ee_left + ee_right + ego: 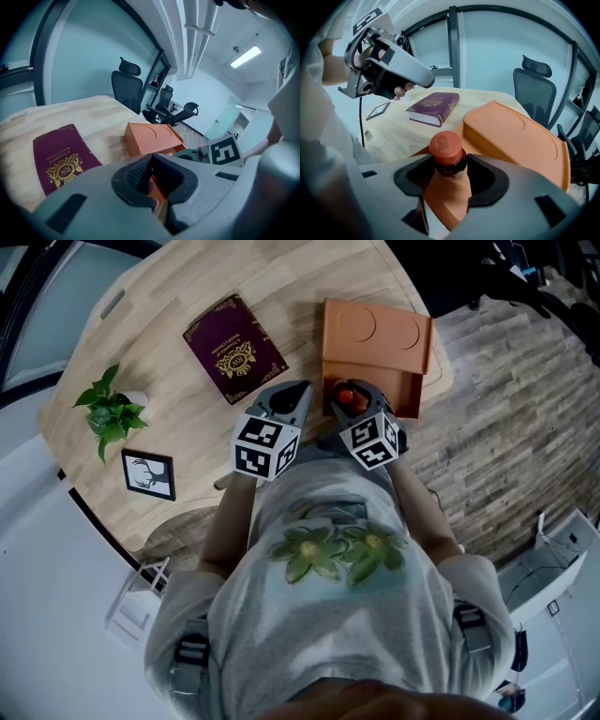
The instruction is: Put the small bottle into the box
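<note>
I have the right gripper (447, 161) clamped on the small bottle (446, 146) at its neck. The bottle is roughly upright, cap up, in the open near end of the orange box (377, 334) at the table's (169, 324) right edge. The left gripper (151, 161) is closed on nothing, just beside the box.

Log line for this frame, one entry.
right gripper: shut on small red-capped bottle, over orange plastic box | left gripper: shut, empty | task: bottle not yet released
</note>
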The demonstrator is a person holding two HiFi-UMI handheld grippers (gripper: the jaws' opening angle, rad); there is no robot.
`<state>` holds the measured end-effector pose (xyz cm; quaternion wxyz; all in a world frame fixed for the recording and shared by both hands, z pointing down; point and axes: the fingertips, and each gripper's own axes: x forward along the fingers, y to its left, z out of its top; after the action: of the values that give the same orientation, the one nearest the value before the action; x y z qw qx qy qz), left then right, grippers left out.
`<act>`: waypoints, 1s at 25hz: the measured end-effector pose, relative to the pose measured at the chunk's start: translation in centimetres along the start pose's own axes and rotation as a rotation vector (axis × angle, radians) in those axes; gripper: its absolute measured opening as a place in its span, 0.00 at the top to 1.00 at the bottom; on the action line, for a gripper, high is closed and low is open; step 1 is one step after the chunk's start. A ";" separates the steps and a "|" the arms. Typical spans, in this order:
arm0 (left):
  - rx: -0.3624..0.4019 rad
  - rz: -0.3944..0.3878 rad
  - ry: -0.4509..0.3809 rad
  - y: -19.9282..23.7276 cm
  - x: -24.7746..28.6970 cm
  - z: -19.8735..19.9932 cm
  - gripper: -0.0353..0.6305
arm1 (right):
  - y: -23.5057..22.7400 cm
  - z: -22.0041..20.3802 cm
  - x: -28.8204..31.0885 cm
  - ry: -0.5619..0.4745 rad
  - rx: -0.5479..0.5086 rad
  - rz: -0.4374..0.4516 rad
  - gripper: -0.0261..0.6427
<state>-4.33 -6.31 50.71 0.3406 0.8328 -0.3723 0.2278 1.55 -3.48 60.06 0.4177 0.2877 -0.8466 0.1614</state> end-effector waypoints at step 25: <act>0.064 0.001 0.011 -1.4 -0.9 -1.1 0.94 | 0.4 0.1 -0.5 0.009 0.017 -0.006 0.64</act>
<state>-3.90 -4.43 50.31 0.3158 0.8417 -0.3633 0.2444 1.47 -3.06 59.54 0.4195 0.2931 -0.8424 0.1687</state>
